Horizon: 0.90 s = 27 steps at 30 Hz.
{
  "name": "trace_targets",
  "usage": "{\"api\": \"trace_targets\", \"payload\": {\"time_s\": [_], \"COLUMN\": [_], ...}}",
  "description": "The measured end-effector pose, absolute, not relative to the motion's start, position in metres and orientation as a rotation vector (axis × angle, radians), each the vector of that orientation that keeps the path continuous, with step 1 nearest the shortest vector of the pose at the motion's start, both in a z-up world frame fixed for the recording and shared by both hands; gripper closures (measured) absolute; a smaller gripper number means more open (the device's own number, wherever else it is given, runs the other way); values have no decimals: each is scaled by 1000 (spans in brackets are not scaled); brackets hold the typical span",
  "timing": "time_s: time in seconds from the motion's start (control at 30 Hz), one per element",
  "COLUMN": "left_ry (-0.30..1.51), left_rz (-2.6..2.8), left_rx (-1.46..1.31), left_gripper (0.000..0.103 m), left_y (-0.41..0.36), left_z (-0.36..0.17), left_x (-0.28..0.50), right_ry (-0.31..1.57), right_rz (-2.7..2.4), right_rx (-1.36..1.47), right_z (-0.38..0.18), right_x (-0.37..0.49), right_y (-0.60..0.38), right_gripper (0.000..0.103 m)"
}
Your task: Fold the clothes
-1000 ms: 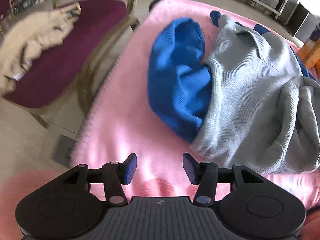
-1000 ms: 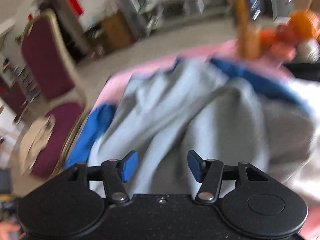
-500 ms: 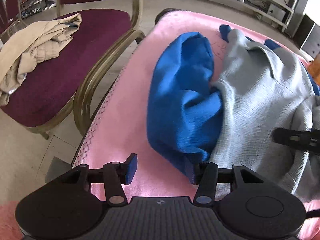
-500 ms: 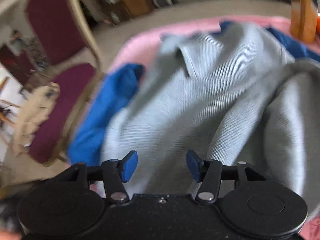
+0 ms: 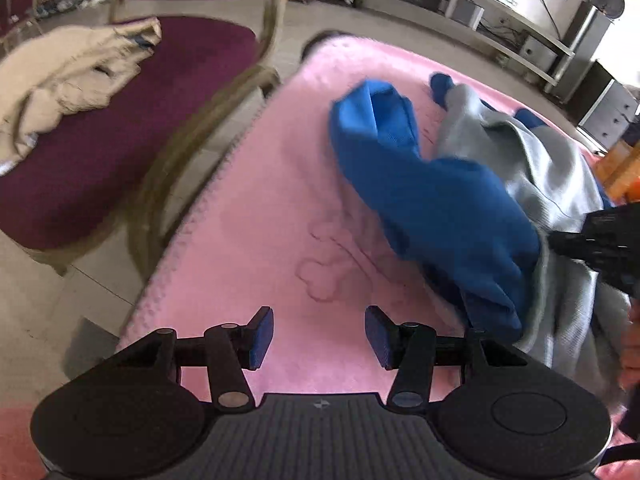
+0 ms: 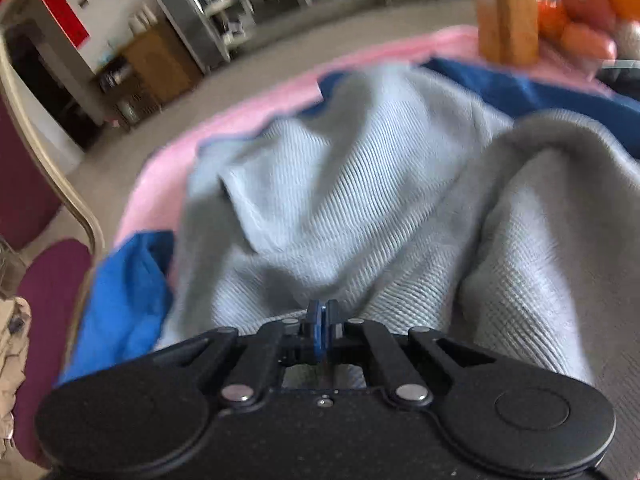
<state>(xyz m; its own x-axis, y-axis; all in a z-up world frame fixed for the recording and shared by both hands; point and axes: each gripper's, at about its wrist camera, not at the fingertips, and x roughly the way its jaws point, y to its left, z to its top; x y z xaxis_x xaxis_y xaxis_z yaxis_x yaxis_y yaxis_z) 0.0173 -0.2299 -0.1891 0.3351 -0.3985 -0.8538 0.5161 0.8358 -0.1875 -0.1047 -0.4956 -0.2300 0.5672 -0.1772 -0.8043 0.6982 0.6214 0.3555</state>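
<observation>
Pink blanket (image 5: 256, 216): it covers the desk where I work, with a faint embossed bone-like pattern near my left tool; its edge runs just beside the chair
Chair (image 5: 100, 152): maroon seat with a brass-coloured frame, close to the desk's edge, a beige garment (image 5: 68, 76) heaped on it
Grey knit top (image 6: 380, 208): the largest piece on the blanket, rumpled in thick folds, lying partly over the blue one
Blue garment (image 5: 432, 200): bunched and twisted beside the grey top, tucked under it along their shared side
My right tool (image 6: 321, 322): pads pressed together with a pinch of the grey knit between them, as far as the blur lets me judge
My left tool (image 5: 318, 338): half spread, nothing between the pads, hanging over bare pink blanket just short of the blue cloth
Step, as I judge it: separating the grey top from the pile so I can lay it flat
Risk one: my pinch looks thin, so a hard pull could let the knit slip out
Risk two: the blue garment is caught under the grey one and may drag along, perhaps off the desk's edge toward the chair
Risk three: the orange things (image 6: 580, 20) at the far corner stand near the cloth and could be swept
Writing: none I can read; a small mark on my left tool's body is too small to make out
</observation>
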Motion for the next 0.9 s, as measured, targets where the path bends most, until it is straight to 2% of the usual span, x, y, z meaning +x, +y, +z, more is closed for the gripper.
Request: {"api": "trace_targets", "payload": {"time_s": [0.07,0.13,0.17,0.4,0.53,0.67,0.9], "left_ry": [1092,1115,1124,1168,1230,1235,1207], "left_rz": [-638,-703,-725,-791,-800,-840,-809], "left_rx": [109,108,116,86,-14,-57,-43], "left_gripper": [52,47,44,45,50,49,50], "left_y": [-230,-231,-233,-244,-247,-243,-268], "left_z": [-189,-189,-190,-195,-199,-193,-200], "left_x": [14,9,5,-8,-3,-16,-11], "right_ry": [837,833,833,819,806,753,686], "right_rz": [-542,-509,-493,-369,-324,-268,-225], "right_rx": [733,713,701,693,708,774,902], "right_z": [-231,-222,-217,-181,-176,-182,-210], "right_x": [-104,-109,-112,-156,-179,-209,-216], "right_y": [-497,-495,-494,-491,-486,-497,-514], "right_gripper": [98,87,84,70,67,63,62]}}
